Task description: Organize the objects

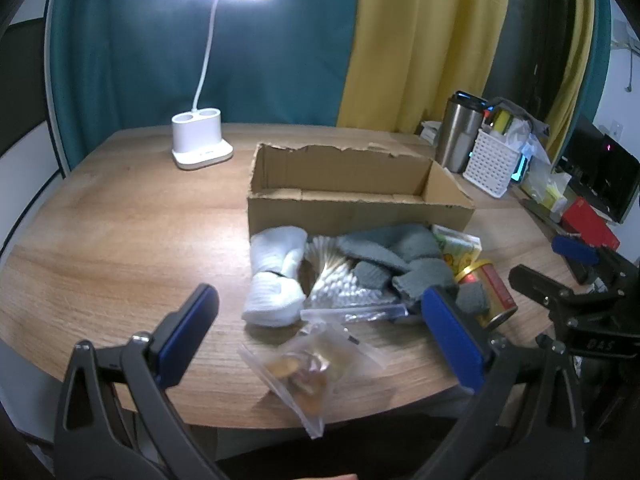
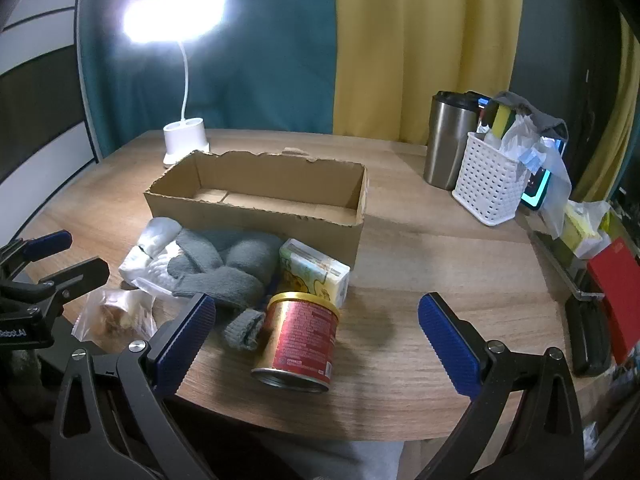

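An empty, open cardboard box (image 1: 352, 200) (image 2: 260, 204) stands mid-table. In front of it lies a heap: white socks (image 1: 274, 280), a clear pack of cotton swabs (image 1: 336, 276), grey gloves (image 1: 394, 258) (image 2: 224, 264), a small yellow-green carton (image 2: 314, 270) and a red and gold can (image 2: 300, 340) on its side. A clear zip bag of snacks (image 1: 310, 368) lies at the near edge. My left gripper (image 1: 320, 332) hangs open above that bag. My right gripper (image 2: 316, 340) is open too, with the can between its spread fingers, untouched.
A lit white desk lamp (image 1: 202, 142) stands at the back left. At the right are a steel tumbler (image 2: 450, 140), a white perforated basket (image 2: 490, 178) of odds and ends, a red box (image 2: 616, 300) and a dark screen (image 1: 604, 176). Teal and yellow curtains hang behind.
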`<act>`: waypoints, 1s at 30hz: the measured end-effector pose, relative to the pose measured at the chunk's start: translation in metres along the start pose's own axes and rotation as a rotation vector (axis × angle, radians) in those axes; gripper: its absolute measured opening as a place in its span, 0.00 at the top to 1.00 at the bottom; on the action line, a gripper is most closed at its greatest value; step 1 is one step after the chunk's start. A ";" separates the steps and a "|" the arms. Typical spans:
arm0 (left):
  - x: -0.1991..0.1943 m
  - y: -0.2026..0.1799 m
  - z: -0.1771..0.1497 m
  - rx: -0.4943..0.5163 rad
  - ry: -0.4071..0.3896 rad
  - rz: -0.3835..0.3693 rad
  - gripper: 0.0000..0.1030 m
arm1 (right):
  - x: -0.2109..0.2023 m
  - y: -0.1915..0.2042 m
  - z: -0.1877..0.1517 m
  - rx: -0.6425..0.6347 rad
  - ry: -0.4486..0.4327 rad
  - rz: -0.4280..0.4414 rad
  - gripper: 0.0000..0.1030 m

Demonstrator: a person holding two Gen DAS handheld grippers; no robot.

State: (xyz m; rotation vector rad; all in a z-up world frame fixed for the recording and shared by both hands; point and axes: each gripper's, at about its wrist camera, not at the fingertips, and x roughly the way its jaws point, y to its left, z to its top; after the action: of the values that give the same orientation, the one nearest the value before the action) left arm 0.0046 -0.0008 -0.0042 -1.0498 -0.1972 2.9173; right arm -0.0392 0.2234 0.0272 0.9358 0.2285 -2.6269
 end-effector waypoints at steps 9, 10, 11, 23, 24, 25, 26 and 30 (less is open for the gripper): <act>0.002 0.001 -0.001 -0.003 0.002 -0.001 0.01 | 0.002 0.000 -0.001 0.004 0.010 0.011 0.00; 0.002 0.001 -0.001 -0.003 0.002 -0.002 0.01 | 0.003 0.000 -0.001 0.005 0.013 0.016 0.00; 0.002 0.001 -0.001 -0.003 0.003 -0.002 0.01 | 0.003 0.000 -0.002 0.005 0.014 0.017 0.00; 0.002 0.001 -0.004 -0.009 0.008 -0.002 0.01 | 0.004 0.000 -0.002 0.007 0.015 0.013 0.00; 0.002 0.002 -0.004 -0.010 0.008 -0.005 0.01 | 0.004 0.000 -0.002 0.007 0.016 0.013 0.00; 0.002 0.002 -0.004 -0.010 0.008 -0.009 0.01 | 0.004 -0.001 -0.002 0.008 0.016 0.014 0.00; 0.002 0.002 -0.004 -0.009 0.007 -0.010 0.01 | 0.004 -0.001 -0.002 0.007 0.016 0.014 0.00; 0.002 0.001 -0.003 -0.008 0.010 -0.013 0.01 | 0.004 -0.001 -0.002 0.011 0.018 0.015 0.00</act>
State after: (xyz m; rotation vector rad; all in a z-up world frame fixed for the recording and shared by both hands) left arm 0.0051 -0.0013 -0.0077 -1.0604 -0.2148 2.9013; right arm -0.0408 0.2239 0.0232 0.9614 0.2110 -2.6095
